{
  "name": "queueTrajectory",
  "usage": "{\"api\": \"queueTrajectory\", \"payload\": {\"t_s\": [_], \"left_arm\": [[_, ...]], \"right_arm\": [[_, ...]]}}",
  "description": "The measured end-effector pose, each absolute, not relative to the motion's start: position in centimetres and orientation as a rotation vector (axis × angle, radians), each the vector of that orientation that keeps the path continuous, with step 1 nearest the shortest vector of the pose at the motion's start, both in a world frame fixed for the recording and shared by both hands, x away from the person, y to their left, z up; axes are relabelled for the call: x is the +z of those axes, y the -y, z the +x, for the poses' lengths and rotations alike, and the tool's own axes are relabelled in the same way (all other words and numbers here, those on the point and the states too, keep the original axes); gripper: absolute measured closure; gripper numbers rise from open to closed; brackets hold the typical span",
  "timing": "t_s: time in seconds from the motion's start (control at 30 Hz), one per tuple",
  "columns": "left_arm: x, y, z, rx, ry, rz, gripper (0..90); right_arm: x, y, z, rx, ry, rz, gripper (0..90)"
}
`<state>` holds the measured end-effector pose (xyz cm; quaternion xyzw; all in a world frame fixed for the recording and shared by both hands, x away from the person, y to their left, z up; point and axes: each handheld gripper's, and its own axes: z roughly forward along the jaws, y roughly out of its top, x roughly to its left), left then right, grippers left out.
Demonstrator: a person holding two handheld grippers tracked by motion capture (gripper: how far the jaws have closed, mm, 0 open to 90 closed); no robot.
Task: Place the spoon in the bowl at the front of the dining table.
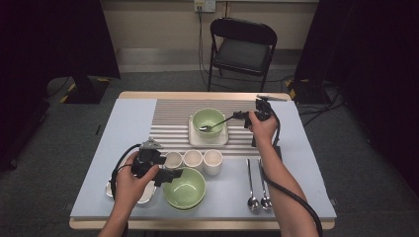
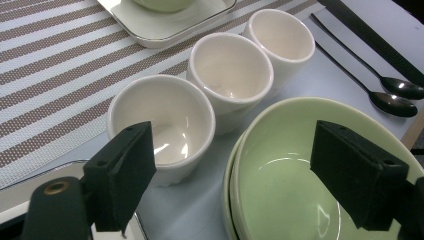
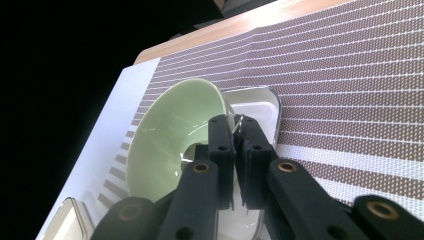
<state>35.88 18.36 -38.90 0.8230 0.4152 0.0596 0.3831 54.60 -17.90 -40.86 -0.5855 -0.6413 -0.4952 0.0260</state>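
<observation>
My right gripper (image 1: 238, 116) is shut on the handle of a dark spoon (image 1: 217, 122). The spoon's bowl rests inside a green bowl (image 1: 210, 118) on a white square plate (image 1: 195, 140). In the right gripper view the jaws (image 3: 235, 135) stand almost together, pointing into that green bowl (image 3: 170, 135). My left gripper (image 1: 169, 176) hovers open, with nothing between its jaws, over the near rim of two stacked green bowls (image 1: 186, 190). In the left gripper view its jaws (image 2: 235, 150) frame a white cup (image 2: 165, 120) and the green stack (image 2: 290, 185).
Three white cups (image 1: 192, 158) stand in a row on the edge of a striped mat (image 1: 173, 111). Two spoons (image 1: 258, 197) lie at the front right. A metal tray (image 1: 109, 190) sits under my left hand. A folding chair (image 1: 242, 49) stands beyond the table.
</observation>
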Motion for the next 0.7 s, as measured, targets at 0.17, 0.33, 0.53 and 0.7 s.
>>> {"api": "queueTrajectory", "payload": {"t_s": [0.17,0.33,0.53,0.7], "left_arm": [[-38.94,-18.43,35.93,0.153,-1.055,2.096,17.6],[-39.02,-18.46,35.98,0.154,-1.055,2.101,17.6],[-39.01,-18.44,35.98,0.157,-1.052,2.102,17.6],[-38.94,-18.41,35.9,0.15,-1.056,2.097,17.7]], "right_arm": [[-40.8,17.94,54.67,-1.528,1.99,-1.808,83.0],[-40.82,17.88,54.74,-1.517,2.012,-1.806,80.8],[-40.8,17.58,54.7,-1.508,2.03,-1.804,76.9],[-40.64,17.56,54.68,-1.513,2.04,-1.804,69.2]]}}
